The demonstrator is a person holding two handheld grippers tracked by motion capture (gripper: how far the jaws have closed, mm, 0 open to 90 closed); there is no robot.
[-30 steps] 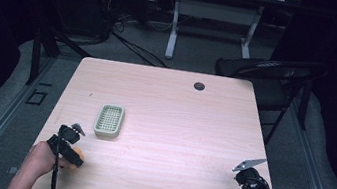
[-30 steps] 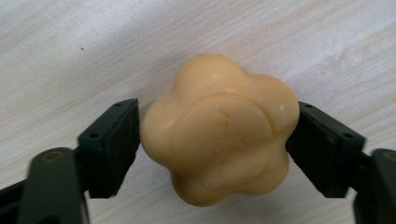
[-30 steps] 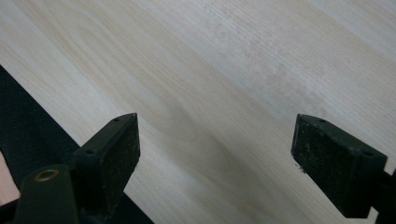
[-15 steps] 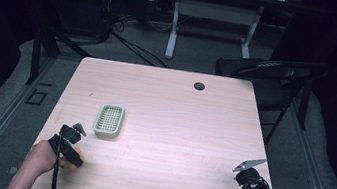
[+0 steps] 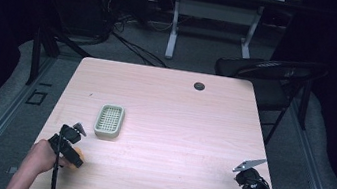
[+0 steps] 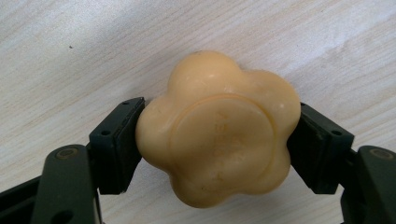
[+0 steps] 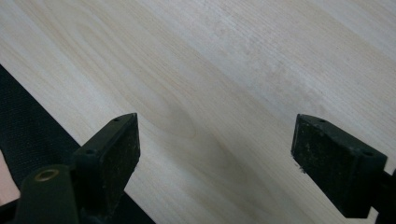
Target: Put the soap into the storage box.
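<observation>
Left gripper point(image 6: 217, 135) clamped on flower-shaped yellow soap bar point(image 6: 218, 128), jaws pressing opposite lobes, at near-left table point(image 5: 165, 99) edge just short of green soap dish point(image 5: 109, 121). Soap looks light, firm, waxy-slick; grip on lobes' flanks seems safest. Right gripper point(image 7: 215, 154) wide open, empty.

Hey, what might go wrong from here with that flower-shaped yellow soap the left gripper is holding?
1. The flower-shaped yellow soap bar is rounded and lobed, and the left gripper pinches it only at two sides, so it may slip or twist out.
2. A hard squeeze may dent the soap.
3. The pale green slotted soap dish sits loose on the light wooden table, so a nudge may slide it.
</observation>
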